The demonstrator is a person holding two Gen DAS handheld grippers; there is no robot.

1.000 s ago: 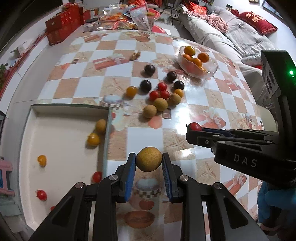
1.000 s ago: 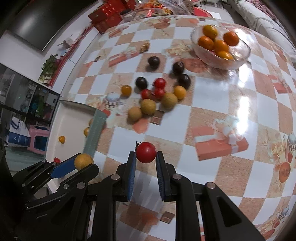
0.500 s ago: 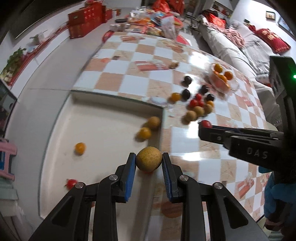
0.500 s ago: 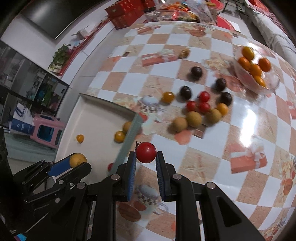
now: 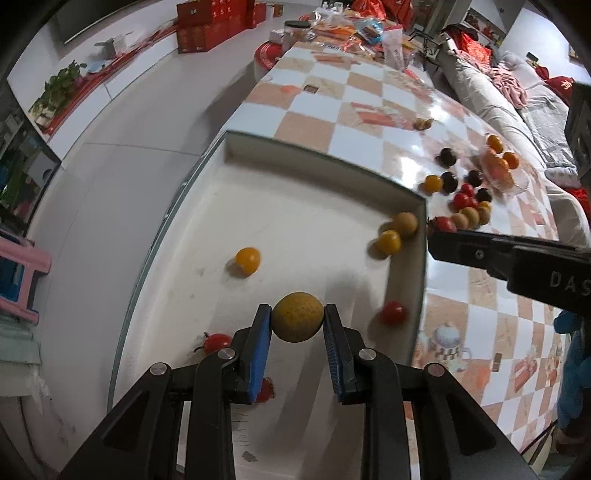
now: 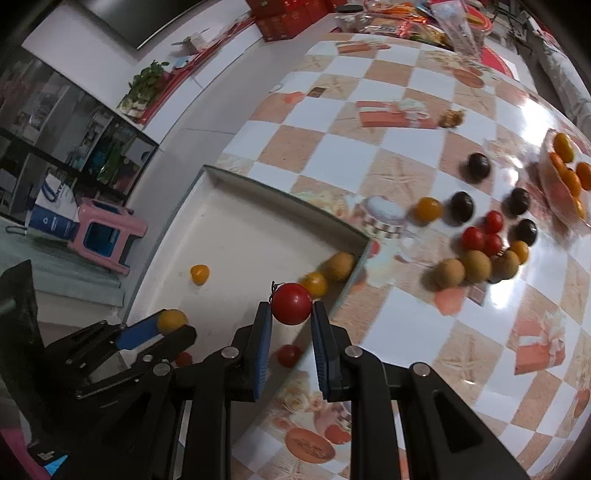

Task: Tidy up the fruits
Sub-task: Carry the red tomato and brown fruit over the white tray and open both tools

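My left gripper (image 5: 297, 323) is shut on a round tan fruit (image 5: 297, 316) and holds it above the white tray (image 5: 295, 221). My right gripper (image 6: 291, 309) is shut on a red cherry tomato (image 6: 291, 303), above the tray's right wall (image 6: 351, 280). In the right wrist view the left gripper (image 6: 168, 325) shows low on the left with its fruit. The tray holds several fruits: yellow ones (image 5: 248, 260), a tan one (image 5: 405, 222) and red tomatoes (image 5: 393, 312). More loose fruit (image 6: 476, 243) lies on the checkered table.
A glass bowl of oranges (image 5: 498, 168) stands at the far right of the table (image 5: 369, 110). Snack packets and red boxes (image 5: 214, 29) crowd the far end. A pink stool (image 6: 107, 232) stands on the floor to the left. A sofa (image 5: 517, 107) runs along the right.
Both grippers have moved left from over the table to the tray, each still holding its fruit. The tray now fills the middle of the left wrist view.
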